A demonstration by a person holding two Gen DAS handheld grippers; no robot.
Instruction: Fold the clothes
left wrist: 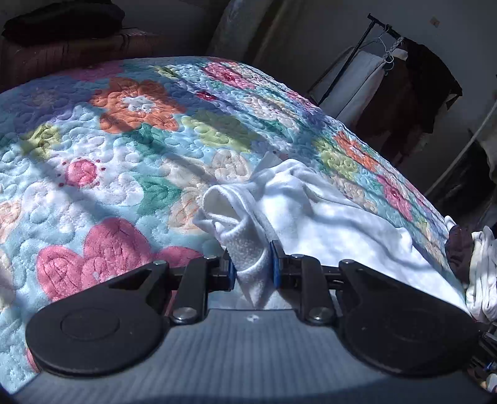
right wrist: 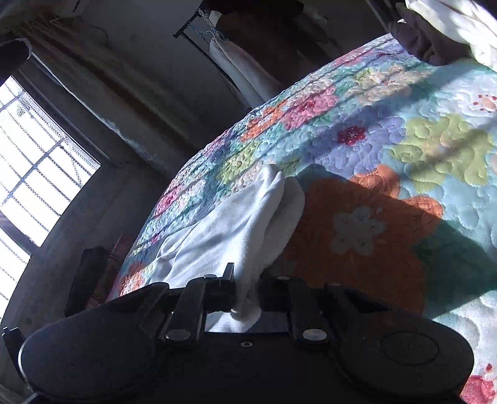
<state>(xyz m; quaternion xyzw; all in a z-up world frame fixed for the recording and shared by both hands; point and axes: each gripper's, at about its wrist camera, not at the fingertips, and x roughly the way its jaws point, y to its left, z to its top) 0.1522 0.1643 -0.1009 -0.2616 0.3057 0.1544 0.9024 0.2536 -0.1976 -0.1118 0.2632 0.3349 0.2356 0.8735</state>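
Note:
A white fleece garment [left wrist: 313,214] lies on the flowered quilt [left wrist: 124,130] of a bed. My left gripper [left wrist: 253,264] is shut on a bunched edge of it, and the cloth hangs in a fold between the blue pads [left wrist: 275,264]. In the right wrist view the same white garment [right wrist: 236,223] rises off the quilt [right wrist: 388,161], with my right gripper [right wrist: 247,290] shut on another bunched edge. The view is tilted, so the bed slopes up to the right.
A pile of white and dark clothes [left wrist: 475,264] sits at the bed's right edge and shows again as a pile [right wrist: 444,28] at top right. A clothes rack [left wrist: 388,80] stands beyond the bed. A barred window [right wrist: 34,161] is at left.

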